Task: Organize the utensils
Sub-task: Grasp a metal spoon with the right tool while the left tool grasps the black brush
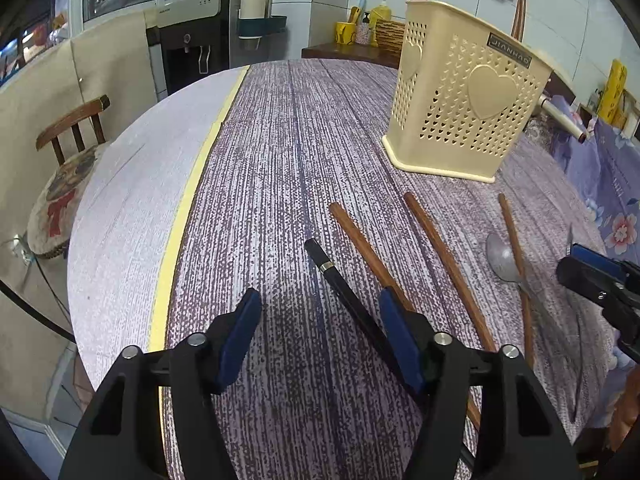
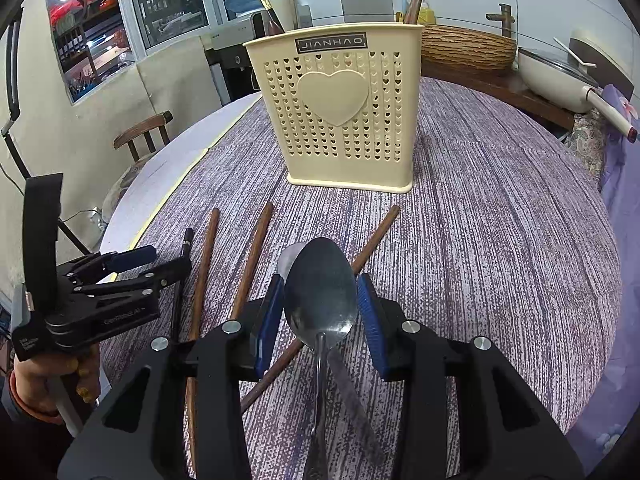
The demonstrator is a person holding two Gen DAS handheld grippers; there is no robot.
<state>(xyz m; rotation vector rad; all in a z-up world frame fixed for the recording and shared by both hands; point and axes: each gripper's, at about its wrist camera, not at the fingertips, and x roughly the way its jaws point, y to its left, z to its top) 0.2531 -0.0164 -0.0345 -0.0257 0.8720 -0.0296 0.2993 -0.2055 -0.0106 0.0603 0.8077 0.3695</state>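
Observation:
A cream perforated utensil holder point(image 1: 464, 92) point(image 2: 344, 120) stands upright at the far side of the table, with a few utensils sticking out of it. My left gripper point(image 1: 320, 300) point(image 2: 164, 260) is open low over the cloth. A black chopstick point(image 1: 340, 280) lies between its fingers, close to the right one. Three brown chopsticks point(image 1: 368, 256) point(image 2: 252, 256) lie to the right of it. My right gripper point(image 2: 320, 284) point(image 1: 576, 264) is shut on the bowl of a metal spoon point(image 2: 320, 300). A second spoon point(image 1: 502, 258) point(image 2: 289, 258) rests on the table under it.
The round table point(image 1: 280, 140) has a purple striped cloth, a pale strip and yellow tape along its left edge. A wooden chair point(image 1: 72, 128) stands left of it. A water dispenser point(image 1: 188, 40), a woven basket point(image 2: 464, 48) and a pan point(image 2: 560, 76) stand behind.

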